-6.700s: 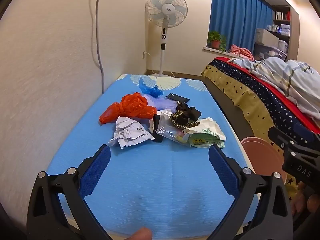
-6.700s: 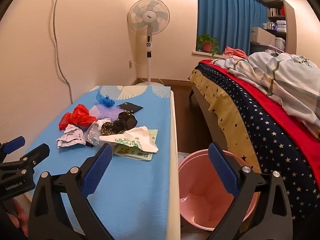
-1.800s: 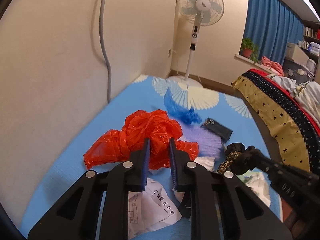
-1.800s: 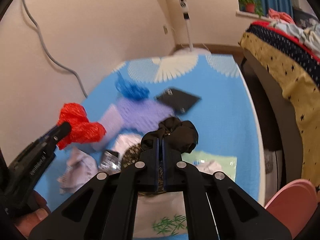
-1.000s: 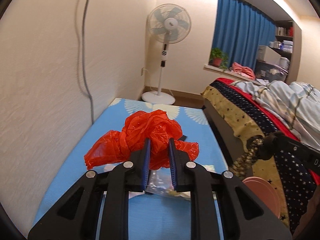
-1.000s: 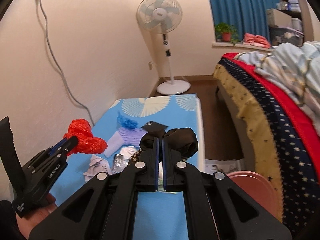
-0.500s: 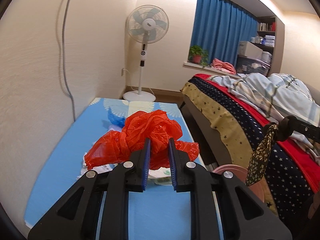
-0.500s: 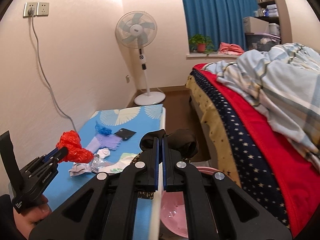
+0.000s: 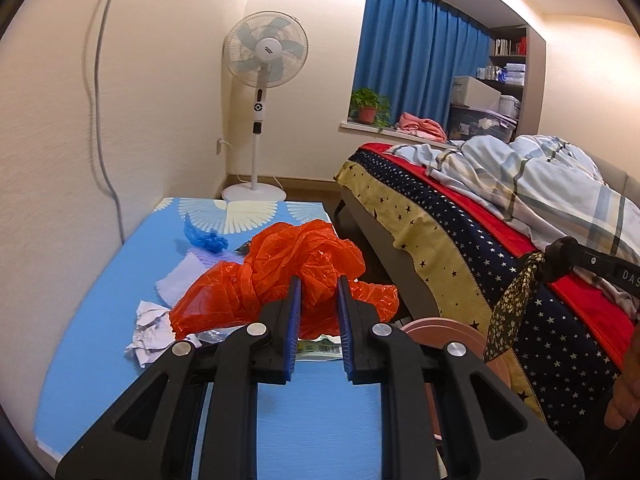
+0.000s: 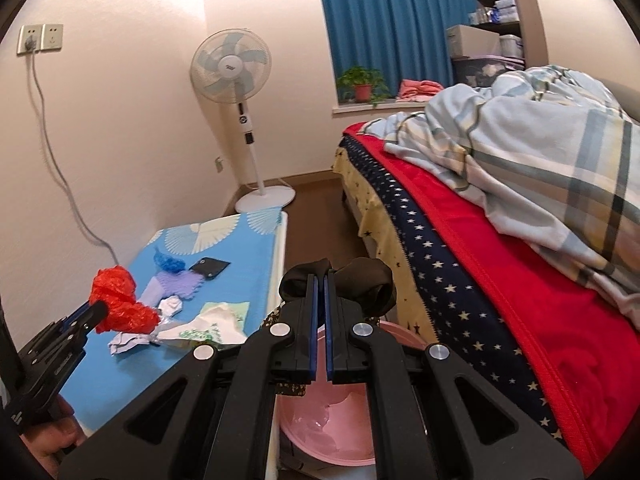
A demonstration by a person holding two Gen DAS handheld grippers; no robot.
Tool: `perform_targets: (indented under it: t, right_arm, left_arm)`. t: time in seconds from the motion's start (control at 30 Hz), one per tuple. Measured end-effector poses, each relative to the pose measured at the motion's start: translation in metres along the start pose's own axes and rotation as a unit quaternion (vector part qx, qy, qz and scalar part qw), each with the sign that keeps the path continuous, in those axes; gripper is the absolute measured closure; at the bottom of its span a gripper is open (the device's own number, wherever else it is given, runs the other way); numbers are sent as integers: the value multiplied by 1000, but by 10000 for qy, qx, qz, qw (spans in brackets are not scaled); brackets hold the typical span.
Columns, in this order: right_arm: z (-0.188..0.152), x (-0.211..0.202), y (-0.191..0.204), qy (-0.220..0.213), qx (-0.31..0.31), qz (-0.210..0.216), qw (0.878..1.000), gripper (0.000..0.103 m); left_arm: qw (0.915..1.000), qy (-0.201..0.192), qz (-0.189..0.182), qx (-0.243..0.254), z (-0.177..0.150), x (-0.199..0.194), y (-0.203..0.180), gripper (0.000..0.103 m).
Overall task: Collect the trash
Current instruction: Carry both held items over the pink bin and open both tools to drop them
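Clamped between the pads of the left gripper (image 9: 317, 312), a red bag (image 9: 296, 280) is held clear of the blue table (image 9: 320, 408), bunched so that it can be carried as one lump. A dark rag (image 10: 360, 284) is pinched in the nearly closed jaws of the right gripper (image 10: 320, 300), its patterned tail hanging below the fingers. A pink bin (image 10: 332, 428) stands under and just ahead of the right jaws (presumably where the trash is meant to go), so the rag seems placed for dropping. Paper scraps (image 9: 150, 330) and a blue wad (image 9: 206, 240) lie beyond the left jaws, not yet collected.
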State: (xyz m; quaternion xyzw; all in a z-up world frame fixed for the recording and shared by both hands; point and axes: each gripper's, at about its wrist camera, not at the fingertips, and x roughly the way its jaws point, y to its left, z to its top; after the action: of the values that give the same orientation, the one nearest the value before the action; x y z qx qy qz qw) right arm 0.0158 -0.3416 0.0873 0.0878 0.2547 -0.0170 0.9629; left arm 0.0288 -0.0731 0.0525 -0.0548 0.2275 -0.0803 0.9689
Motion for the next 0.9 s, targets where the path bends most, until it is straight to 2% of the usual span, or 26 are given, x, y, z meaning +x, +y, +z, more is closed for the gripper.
perform_targets:
  t: [0.47, 0.7, 0.9]
  right_arm:
    - [-7, 13, -24, 49, 251, -259, 9993, 100]
    - [-8, 29, -28, 142, 324, -359, 9987, 100]
    - [-9, 40, -37, 247, 455, -512, 9973, 100]
  left_arm:
    - [9991, 235, -334, 143, -13, 26, -19, 86]
    - [9965, 453, -649, 284, -28, 51, -46, 86]
    - [9915, 529, -1063, 538, -38, 68, -75, 86]
